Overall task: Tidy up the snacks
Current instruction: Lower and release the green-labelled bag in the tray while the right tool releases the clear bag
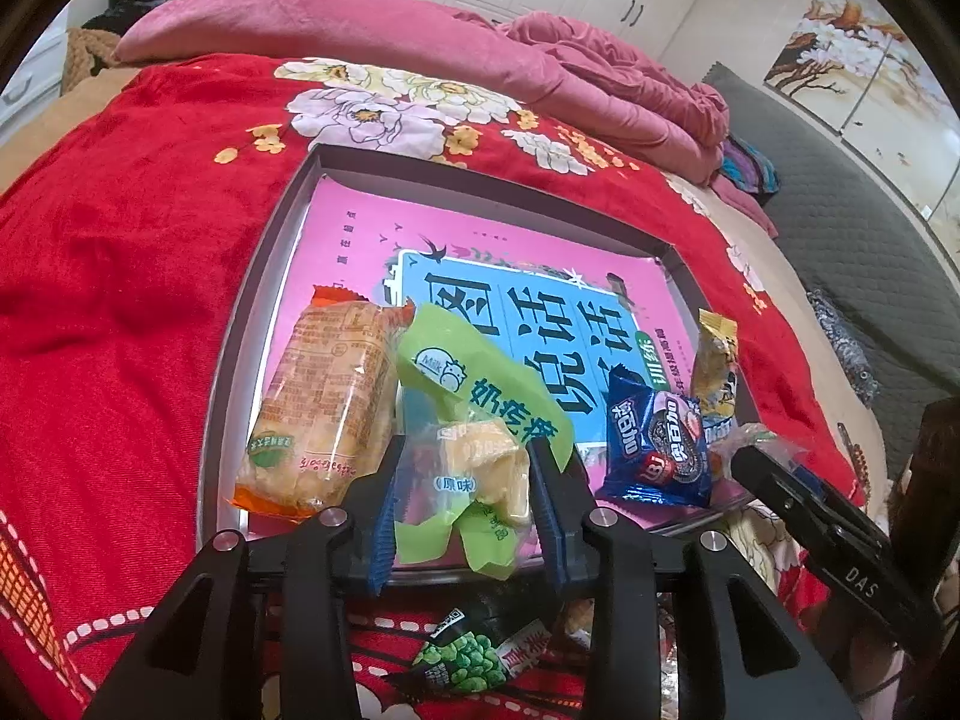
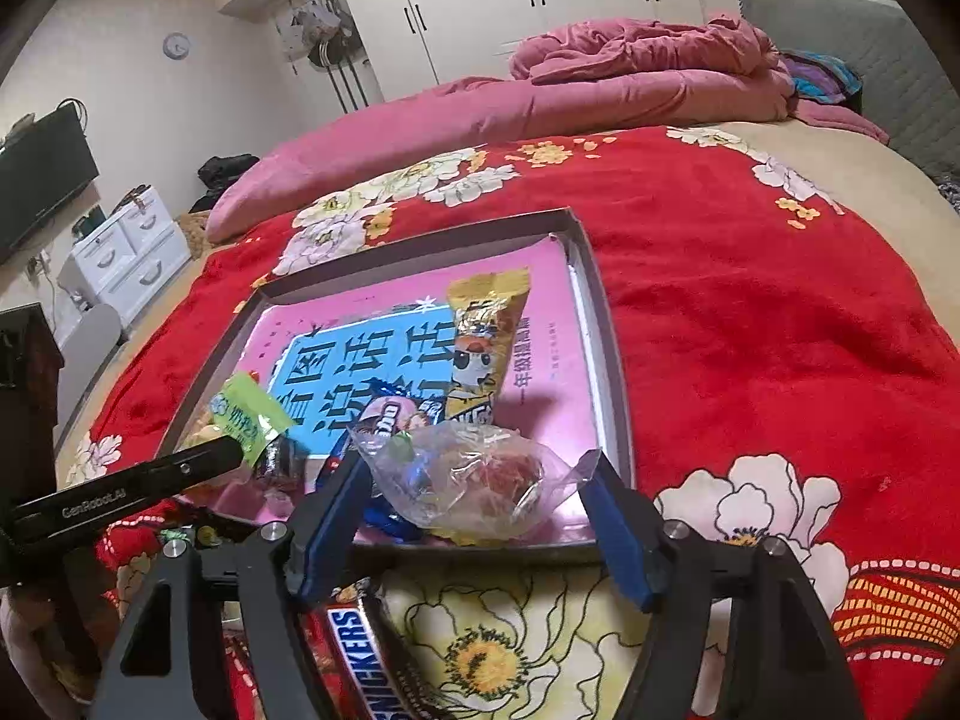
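Note:
A shallow grey tray (image 1: 252,324) lined with a pink book lies on the red flowered bedspread. My left gripper (image 1: 465,468) is shut on a green milk-snack packet (image 1: 474,414), tilted over the tray's near edge. Beside it in the tray lie an orange-wrapped cake (image 1: 324,402), a blue cookie pack (image 1: 657,444) and a gold packet (image 2: 480,348). My right gripper (image 2: 474,480) stands open around a clear bag with a red snack (image 2: 474,480), which rests in the tray's near right corner; only the bag's crimped corner touches a pad.
On the bedspread under the grippers lie a green-pea packet (image 1: 468,660) and a Snickers bar (image 2: 360,660). A pink quilt (image 2: 630,66) is heaped at the far side of the bed. White drawers (image 2: 126,258) and a wardrobe stand beyond.

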Available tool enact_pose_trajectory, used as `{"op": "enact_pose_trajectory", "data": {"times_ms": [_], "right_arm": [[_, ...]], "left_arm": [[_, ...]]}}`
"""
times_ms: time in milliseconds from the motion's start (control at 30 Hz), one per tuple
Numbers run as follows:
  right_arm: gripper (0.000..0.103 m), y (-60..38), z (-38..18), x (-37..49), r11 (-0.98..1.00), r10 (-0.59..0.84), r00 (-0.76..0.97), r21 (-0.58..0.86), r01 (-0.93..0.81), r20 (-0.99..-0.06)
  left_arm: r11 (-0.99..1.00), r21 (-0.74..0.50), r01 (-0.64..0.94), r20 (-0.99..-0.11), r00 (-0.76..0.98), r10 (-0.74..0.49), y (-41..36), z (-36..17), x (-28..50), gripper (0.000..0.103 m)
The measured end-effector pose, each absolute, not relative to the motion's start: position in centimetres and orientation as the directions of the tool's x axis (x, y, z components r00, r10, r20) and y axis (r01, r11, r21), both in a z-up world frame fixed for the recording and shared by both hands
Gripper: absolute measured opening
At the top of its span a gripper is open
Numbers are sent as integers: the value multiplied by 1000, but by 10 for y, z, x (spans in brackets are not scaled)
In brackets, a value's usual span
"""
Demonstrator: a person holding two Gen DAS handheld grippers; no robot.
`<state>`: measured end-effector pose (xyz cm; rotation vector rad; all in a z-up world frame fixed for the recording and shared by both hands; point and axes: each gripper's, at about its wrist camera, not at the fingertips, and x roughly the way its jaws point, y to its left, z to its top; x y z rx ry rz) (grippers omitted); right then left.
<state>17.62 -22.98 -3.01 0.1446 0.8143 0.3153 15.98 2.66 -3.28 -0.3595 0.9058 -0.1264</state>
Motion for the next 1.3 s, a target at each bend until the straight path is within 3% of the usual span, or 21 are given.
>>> {"op": "enact_pose_trajectory", "data": {"times_ms": [267,1133,1300], "right_arm": [[72,-232,-30,178,949,315,649,240,-205,-693],[75,-235,-24,176,949,315,668,220,-226,-674],[76,-235,-24,175,949,314,669,215,-229,-674]], "left_arm": [[931,-362,-45,-746,614,-260,28,-33,160,41],[957,-291,-14,-743,633,-216,20,-21,152,65],[956,-293,-14,-736,641,-217,23,-19,150,66]]}}
